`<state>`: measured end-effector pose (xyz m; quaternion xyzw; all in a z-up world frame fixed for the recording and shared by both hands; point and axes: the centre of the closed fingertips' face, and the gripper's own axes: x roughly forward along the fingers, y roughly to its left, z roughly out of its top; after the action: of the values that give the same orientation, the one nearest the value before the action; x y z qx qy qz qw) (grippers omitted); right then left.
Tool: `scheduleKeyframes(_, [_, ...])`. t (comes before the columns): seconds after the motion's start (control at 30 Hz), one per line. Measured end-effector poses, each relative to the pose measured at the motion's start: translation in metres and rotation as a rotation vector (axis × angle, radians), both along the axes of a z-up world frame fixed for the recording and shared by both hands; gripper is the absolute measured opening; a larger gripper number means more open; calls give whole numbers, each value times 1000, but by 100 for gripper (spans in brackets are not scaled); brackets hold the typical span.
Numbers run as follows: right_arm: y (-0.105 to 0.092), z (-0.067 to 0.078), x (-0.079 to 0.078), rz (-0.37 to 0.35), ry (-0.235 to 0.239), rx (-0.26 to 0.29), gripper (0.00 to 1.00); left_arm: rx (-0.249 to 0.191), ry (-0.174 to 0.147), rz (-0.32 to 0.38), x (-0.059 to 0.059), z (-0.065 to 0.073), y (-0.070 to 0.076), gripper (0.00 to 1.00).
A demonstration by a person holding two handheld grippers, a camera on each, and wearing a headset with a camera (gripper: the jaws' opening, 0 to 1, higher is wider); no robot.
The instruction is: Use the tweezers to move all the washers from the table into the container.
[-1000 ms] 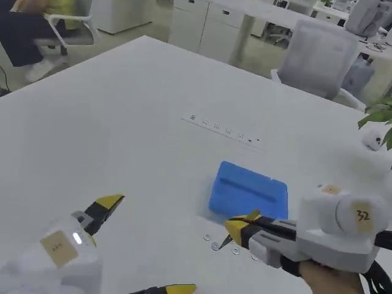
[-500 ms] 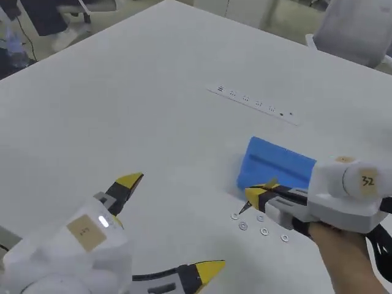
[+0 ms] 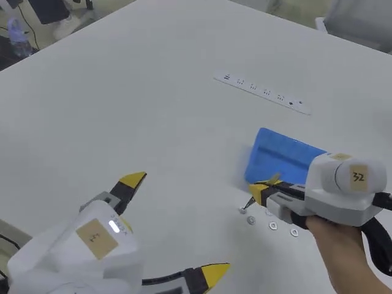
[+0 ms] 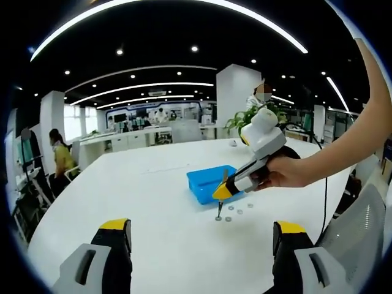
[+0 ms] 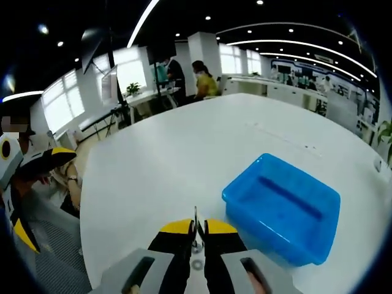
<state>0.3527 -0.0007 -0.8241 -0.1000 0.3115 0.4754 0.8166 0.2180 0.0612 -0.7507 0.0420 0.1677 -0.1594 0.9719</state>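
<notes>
Tweezers [image 3: 249,203] clamped in right gripper [image 3: 264,187], over washers [image 3: 272,226].
A flat washer could be flicked away if pinched off-centre. Long axis is pitched steeply down from the jaws, tips by the nearest washer. Container [image 3: 288,153] lies just beyond the tips; left gripper [image 3: 174,226] is held wide.

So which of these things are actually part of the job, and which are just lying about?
In the job: washers, tweezers in the right gripper, blue container.
Just lying about: power strip, potted plant.
</notes>
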Motion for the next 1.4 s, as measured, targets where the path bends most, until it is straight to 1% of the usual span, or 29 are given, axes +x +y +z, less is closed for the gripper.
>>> scheduleKeyframes(0.1, [0,-2,-1,-6,7,6,3,8,16,-3,0,-4,0,99])
scheduleKeyframes(0.13, [0,-1,-1,-8,3,10,3,19,22,-8,-1,-6,-1,99])
scheduleKeyframes(0.2, [0,-1,0,-16,5,14,3,29,20,-12,-1,-7,-1,99])
scheduleKeyframes(0.27, [1,-1,0,-16,7,17,3,30,27,-13,-1,-8,0,99])
scheduleKeyframes(0.33, [2,-1,-1,1,-9,-3,3,38,30,-14,-2,-9,0,99])
scheduleKeyframes(0.37, [2,-1,-2,17,-25,-18,3,43,26,-14,-2,-9,0,99])
scheduleKeyframes(0.4, [3,-1,-3,24,-34,-24,3,47,24,-14,-2,-9,0,99])
scheduleKeyframes(0.5, [5,-1,-6,34,-51,-29,3,51,34,-13,-2,-11,1,98])
scheduleKeyframes(0.67, [5,0,-8,33,-45,-20,2,65,35,-13,-3,-13,2,98])
scheduleKeyframes(0.73, [5,0,-11,47,-59,-33,2,69,32,-10,-2,-13,3,97])
scheduleKeyframes(0.87, [4,0,-11,68,-54,-47,1,71,28,-7,-2,-12,3,98])
scheduleKeyframes(0.97, [3,0,-10,72,-36,-44,1,80,29,-9,-2,-13,3,98])
scheduleKeyframes(1.1, [3,9,-7,59,-25,-17,1,90,33,-10,-3,-15,3,99])
scheduleKeyframes(1.17, [2,17,-5,54,-29,-5,1,87,32,-9,-2,-15,3,99])
scheduleKeyframes(1.3, [2,32,-4,79,-54,2,1,83,28,-9,-2,-14,3,99])
scheduleKeyframes(1.4, [2,42,-2,93,-85,-10,1,85,28,-8,-2,-14,3,99])
